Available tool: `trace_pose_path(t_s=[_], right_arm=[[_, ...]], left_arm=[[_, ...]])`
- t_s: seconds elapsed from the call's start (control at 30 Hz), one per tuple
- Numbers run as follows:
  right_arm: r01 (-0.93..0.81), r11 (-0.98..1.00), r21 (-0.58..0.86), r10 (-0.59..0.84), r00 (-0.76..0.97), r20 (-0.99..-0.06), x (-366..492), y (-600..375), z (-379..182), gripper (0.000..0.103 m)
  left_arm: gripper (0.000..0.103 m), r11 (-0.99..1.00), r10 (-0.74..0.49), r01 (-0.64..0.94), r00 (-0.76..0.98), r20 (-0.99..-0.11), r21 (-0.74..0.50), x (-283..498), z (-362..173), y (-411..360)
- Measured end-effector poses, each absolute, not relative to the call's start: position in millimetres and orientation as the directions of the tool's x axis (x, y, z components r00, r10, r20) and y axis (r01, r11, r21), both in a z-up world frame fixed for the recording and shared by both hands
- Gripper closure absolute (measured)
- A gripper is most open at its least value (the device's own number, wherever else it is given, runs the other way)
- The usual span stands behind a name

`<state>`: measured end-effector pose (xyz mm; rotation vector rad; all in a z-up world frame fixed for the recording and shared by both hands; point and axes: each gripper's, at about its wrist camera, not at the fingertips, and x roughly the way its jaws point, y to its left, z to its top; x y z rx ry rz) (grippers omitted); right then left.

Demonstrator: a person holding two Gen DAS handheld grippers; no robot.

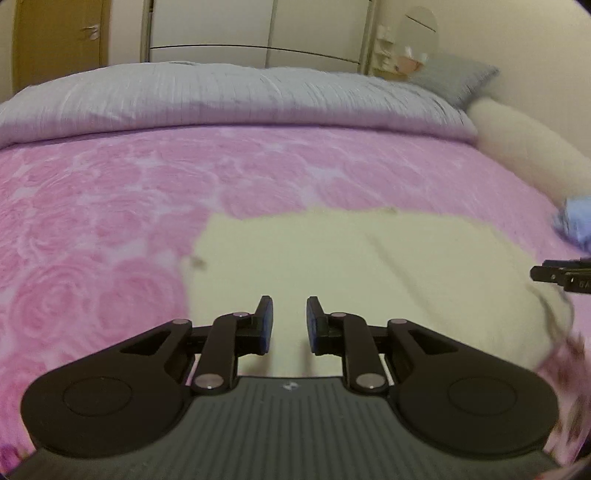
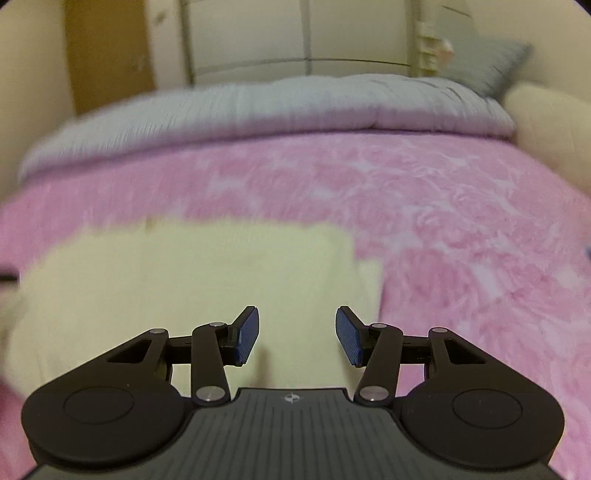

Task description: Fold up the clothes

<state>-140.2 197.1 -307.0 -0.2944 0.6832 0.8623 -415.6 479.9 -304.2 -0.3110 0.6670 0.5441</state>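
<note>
A pale yellow garment (image 1: 332, 266) lies flat, folded into a rough rectangle, on a pink rose-patterned bedspread (image 1: 110, 206). My left gripper (image 1: 290, 321) hovers over its near left part, jaws a narrow gap apart, nothing between the blue pads. In the right wrist view the same garment (image 2: 184, 280) spreads left of centre. My right gripper (image 2: 297, 334) stands open above the garment's near right part, with only cloth below the gap. The right gripper's black tip (image 1: 561, 277) shows at the right edge of the left wrist view.
A grey quilt (image 1: 221, 92) is folded across the far side of the bed. A grey pillow (image 1: 454, 77) and a cream bolster (image 1: 528, 144) lie at the far right. A blue cloth item (image 1: 578, 221) rests at the right edge. Wardrobe doors (image 1: 258, 29) stand behind.
</note>
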Motion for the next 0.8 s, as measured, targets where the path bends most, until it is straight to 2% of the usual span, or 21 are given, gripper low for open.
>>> trace_pose_path(t_s=[0.07,0.13,0.2,0.33,0.47,0.53,0.57,0.63,0.8], right_arm=[[-0.784,0.618,-0.05,0.558,0.483,-0.675,-153,194,-325,0.054],[-0.766,0.64,-0.059,0.548,0.509,-0.664,-148,184,-332,0.055],[-0.711,0.703,-0.007,0.517,0.518,-0.682,-135,170,-325,0.051],[-0.668,0.74,0.071,0.537,0.525,-0.661,-147,148,-305,0.051],[-0.688,0.715,0.122,0.589,0.499,-0.635,-176,139,-294,0.052],[-0.685,0.72,0.112,0.56,0.478,-0.676,-185,143,-306,0.053],[-0.673,0.732,0.107,0.532,0.467,-0.706,-186,145,-314,0.054],[-0.605,0.787,0.123,0.466,0.451,-0.761,-179,138,-325,0.054],[-0.573,0.799,0.182,0.484,0.433,-0.76,-196,114,-302,0.05]], left_arm=[[0.089,0.783,0.386,-0.611,0.626,-0.678,-0.118,-423,-319,482],[0.095,0.742,0.398,-0.65,0.624,-0.673,-0.165,-437,-320,488],[0.098,0.706,0.44,-0.695,0.58,-0.685,-0.135,-447,-314,488],[0.094,0.666,0.497,-0.738,0.548,-0.673,-0.109,-469,-294,472],[0.093,0.712,0.472,-0.692,0.598,-0.648,-0.12,-472,-285,443],[0.084,0.71,0.45,-0.696,0.563,-0.693,-0.104,-466,-295,436],[0.085,0.7,0.44,-0.709,0.525,-0.728,-0.088,-464,-304,434],[0.088,0.688,0.444,-0.722,0.5,-0.743,-0.075,-468,-308,425],[0.086,0.689,0.448,-0.72,0.516,-0.73,-0.085,-476,-282,396]])
